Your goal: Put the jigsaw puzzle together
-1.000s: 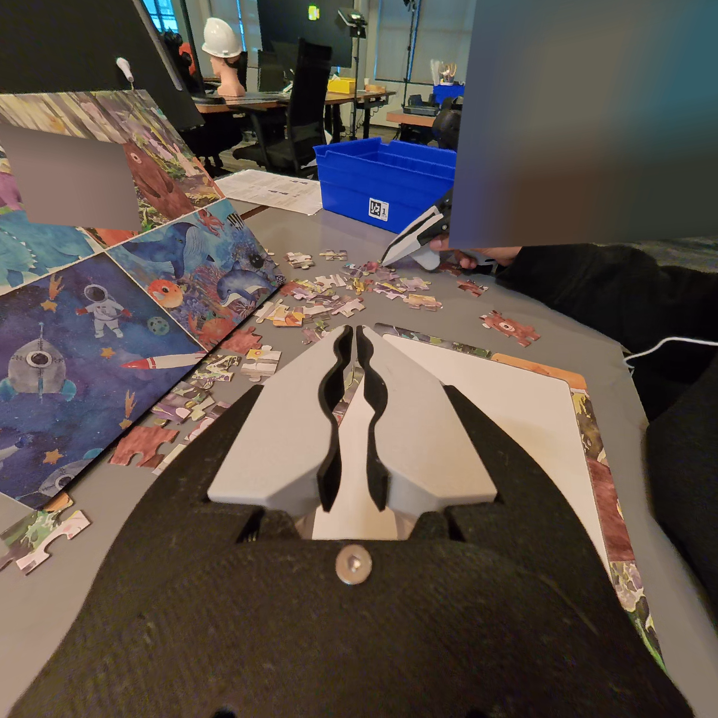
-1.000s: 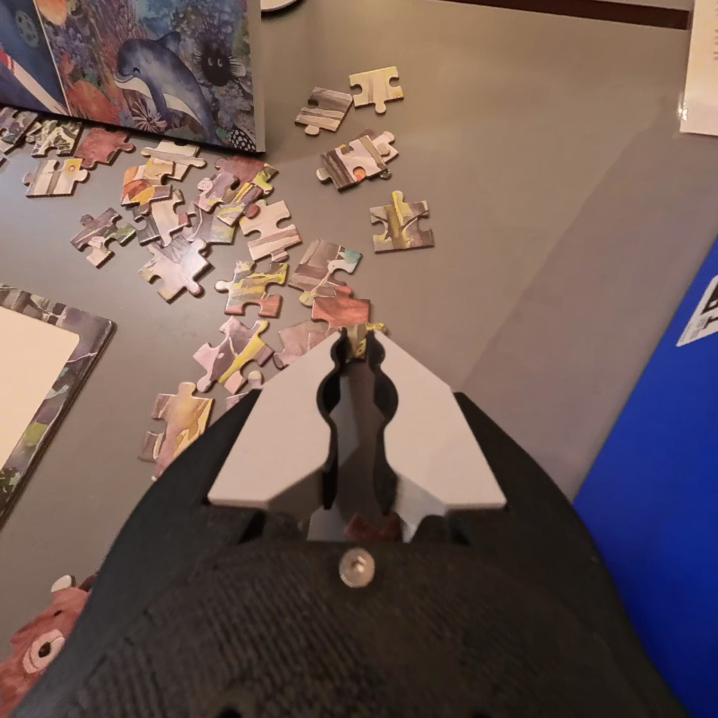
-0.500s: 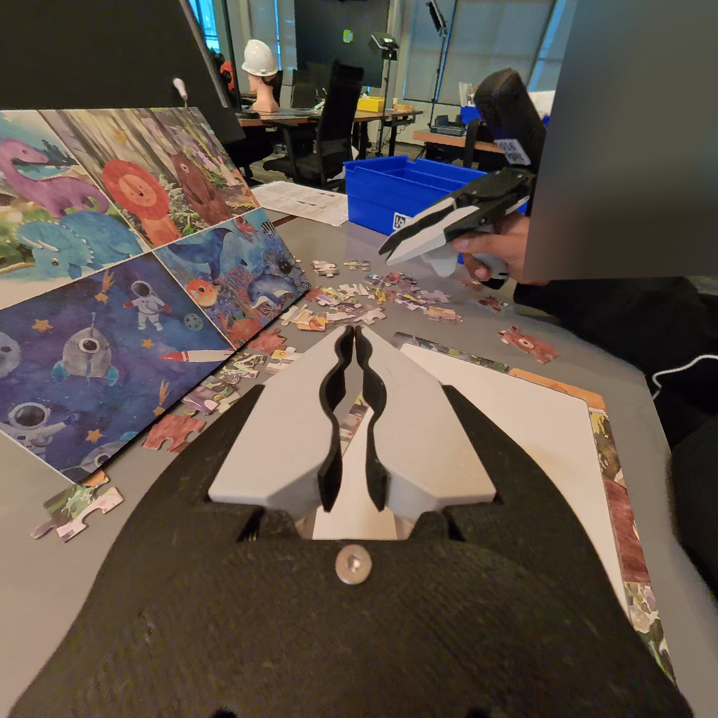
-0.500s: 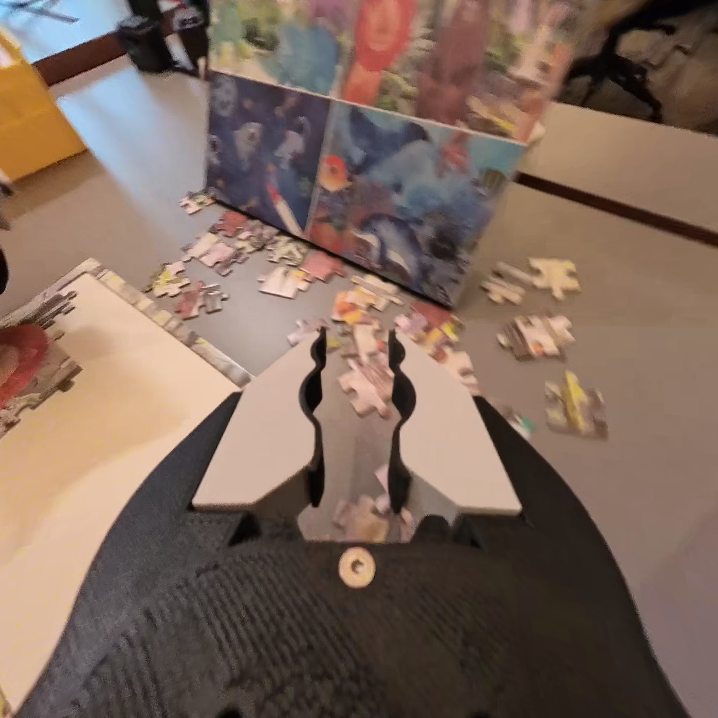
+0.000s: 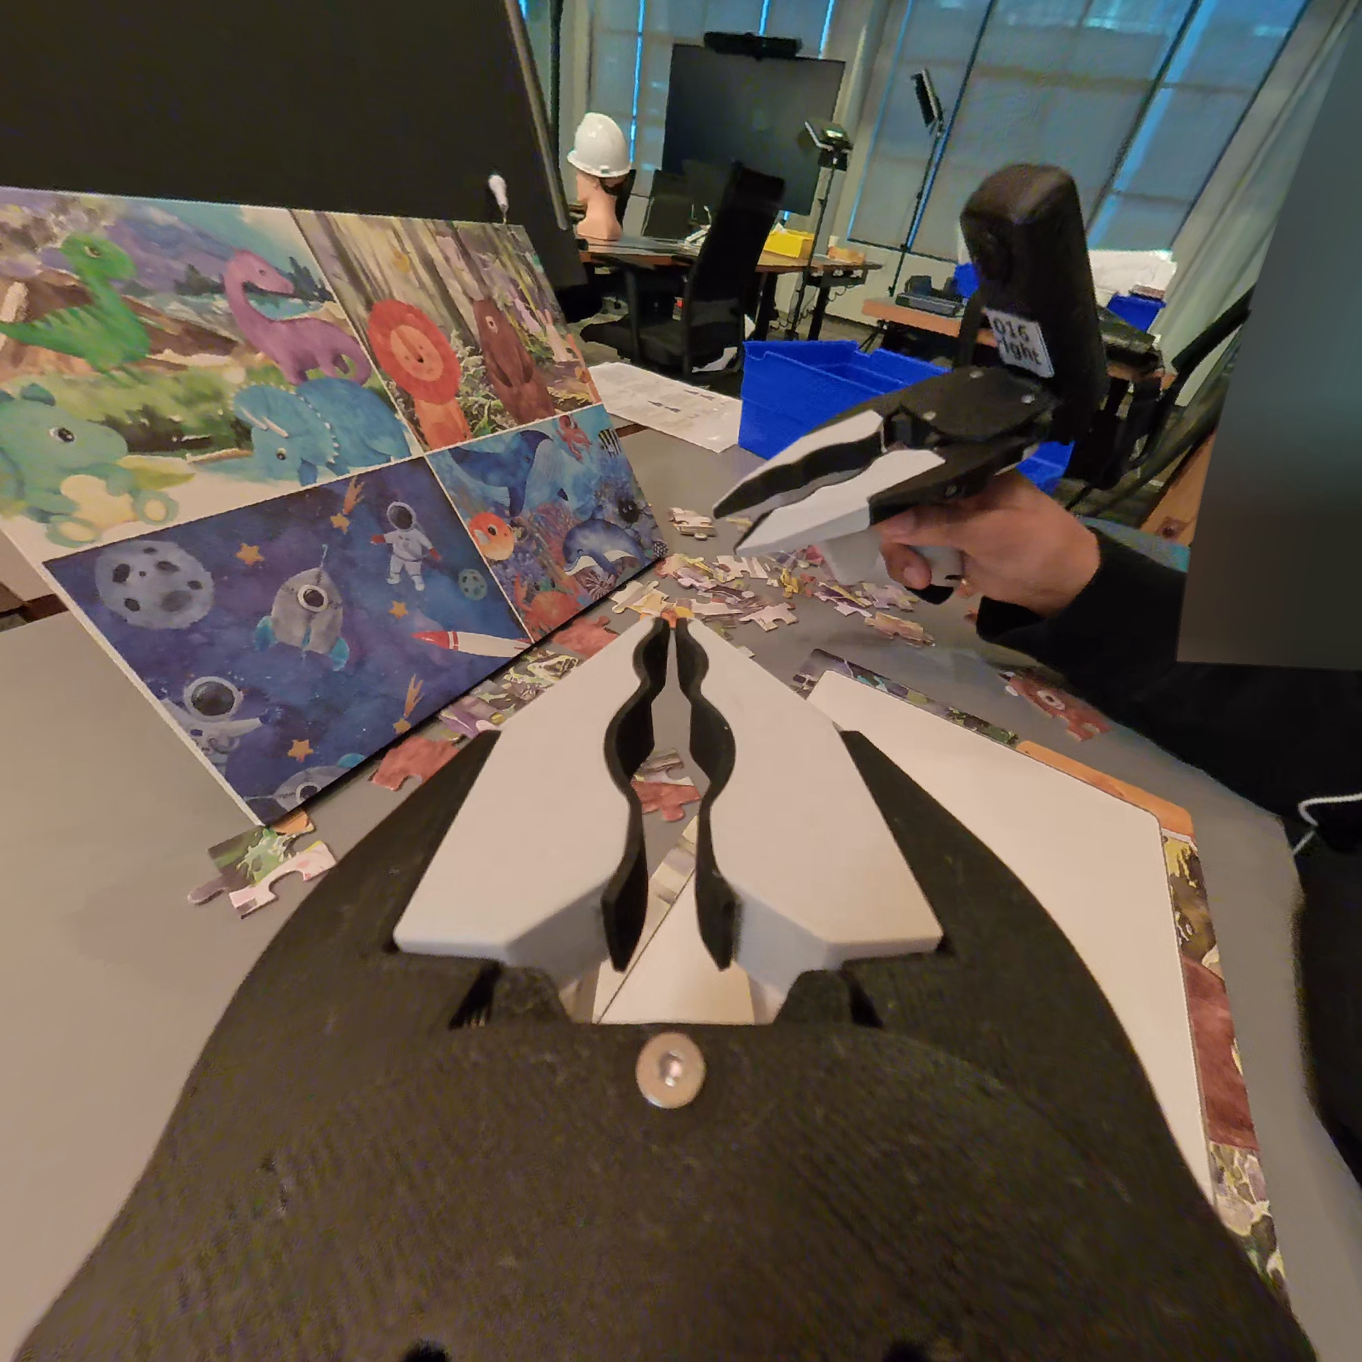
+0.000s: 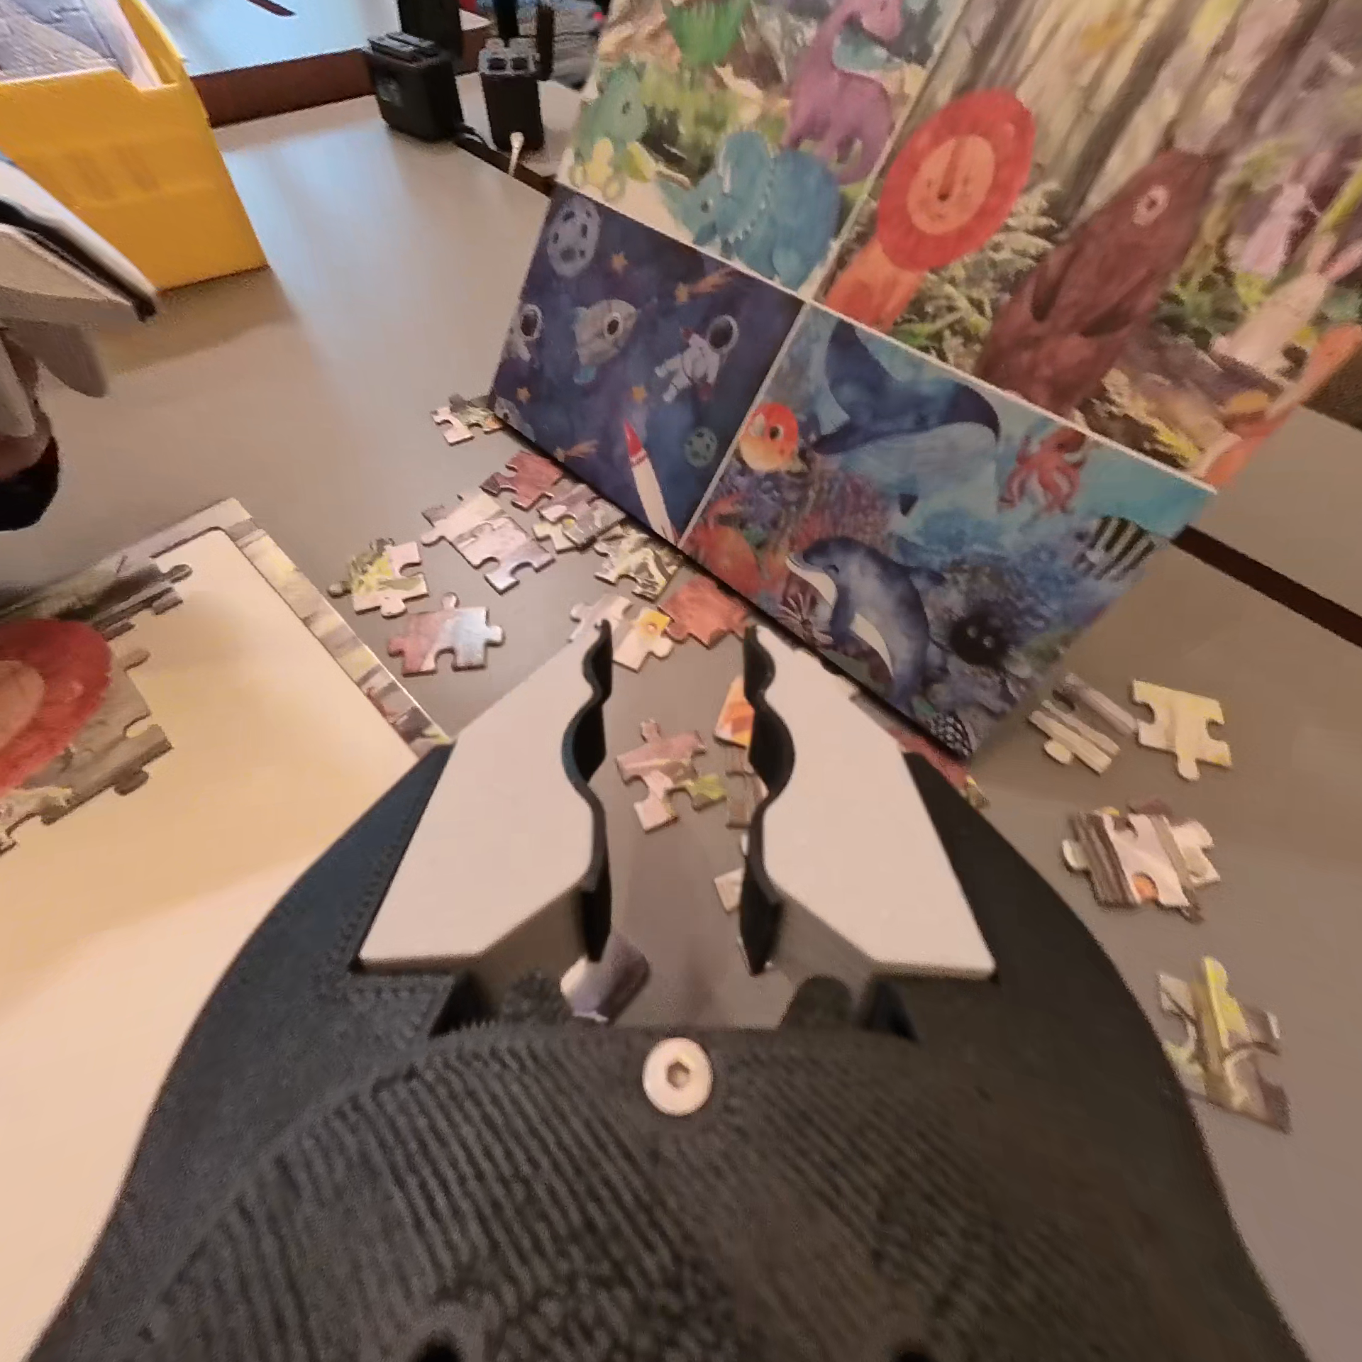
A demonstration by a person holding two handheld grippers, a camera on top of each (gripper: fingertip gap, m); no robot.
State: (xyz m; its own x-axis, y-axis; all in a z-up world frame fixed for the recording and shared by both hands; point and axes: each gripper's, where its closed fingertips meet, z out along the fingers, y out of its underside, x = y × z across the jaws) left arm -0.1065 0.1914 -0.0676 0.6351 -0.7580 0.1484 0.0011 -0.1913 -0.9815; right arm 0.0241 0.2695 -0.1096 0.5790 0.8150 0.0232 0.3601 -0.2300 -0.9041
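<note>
The puzzle tray (image 5: 995, 884) lies flat with a white bare middle and a printed frame. In the right wrist view (image 6: 221, 774) a joined patch with a red lion (image 6: 51, 693) sits in its left part. Loose pieces (image 5: 744, 589) are scattered between the tray and a leaning picture board (image 5: 295, 560). My left gripper (image 5: 672, 626) is shut and empty, hovering over the tray's near corner. My right gripper (image 6: 676, 641) is open and empty, raised above loose pieces (image 6: 663, 766). It also shows in the left wrist view (image 5: 730, 531), held by a hand.
A blue bin (image 5: 811, 390) stands behind the pieces and a yellow bin (image 6: 110, 162) at the far left. Black chargers (image 6: 457, 96) sit behind the picture board (image 6: 884, 516). A person's dark sleeve (image 5: 1179, 700) lies along the tray's right. A brown bear piece (image 5: 1054, 707) lies by it. About 15 cm separates my left fingertips from my right.
My right gripper was shut low over the loose pieces; it has risen, swung toward the picture board and opened. My left gripper stayed shut and pulled back and up a little.
</note>
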